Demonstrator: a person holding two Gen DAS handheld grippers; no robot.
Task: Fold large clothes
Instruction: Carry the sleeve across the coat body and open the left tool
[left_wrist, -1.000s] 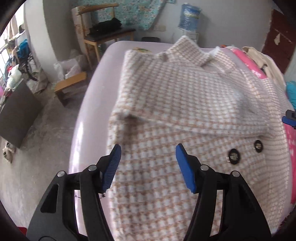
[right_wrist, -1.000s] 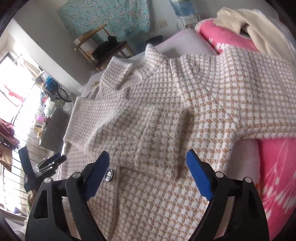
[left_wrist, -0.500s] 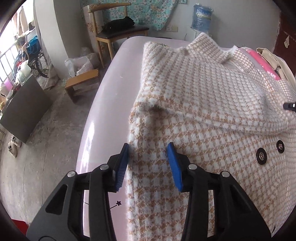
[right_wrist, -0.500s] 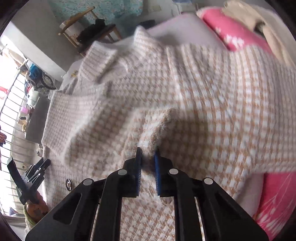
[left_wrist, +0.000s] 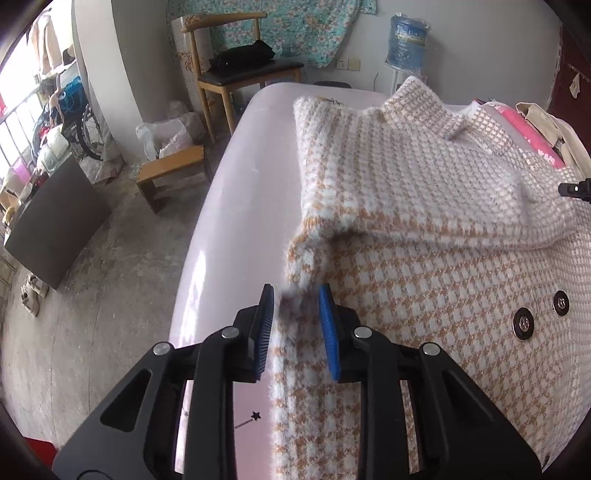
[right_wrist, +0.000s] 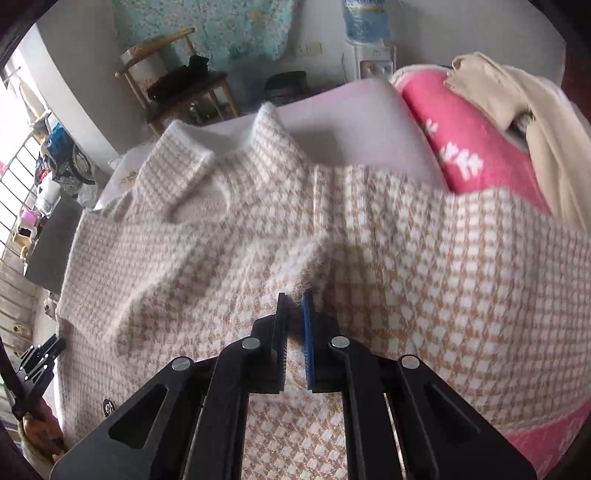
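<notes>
In the left wrist view we see the left gripper (left_wrist: 297, 325) pointing toward twelve o'clock along the left side edge of the houndstooth coat (left_wrist: 424, 221), which lies flat on the pale pink bed (left_wrist: 236, 192) and spreads from the gripper up to twelve and across to three o'clock. The jaws are closing, narrow now, with the fluffy side edge of the coat between the blue pads; we judge they straddle the edge but cannot tell that they press it yet. A sleeve (left_wrist: 388, 177) is folded across the chest from ten toward three o'clock, and two dark buttons (left_wrist: 524, 325) sit at three o'clock. The coat's long axis runs from the gripper away to the collar at one o'clock. In the right wrist view the right gripper (right_wrist: 294, 332) is clamped on a fuzzy bunch of the coat (right_wrist: 424, 277) straight ahead at twelve o'clock, at what looks like a sleeve end or fold edge. The collar (right_wrist: 207, 158) lies at eleven o'clock, the pink blanket (right_wrist: 472, 147) at two o'clock, and the other gripper shows at eight o'clock. We judge the next move turns on both grippers holding opposite sides so the fold crosses the long axis.
</notes>
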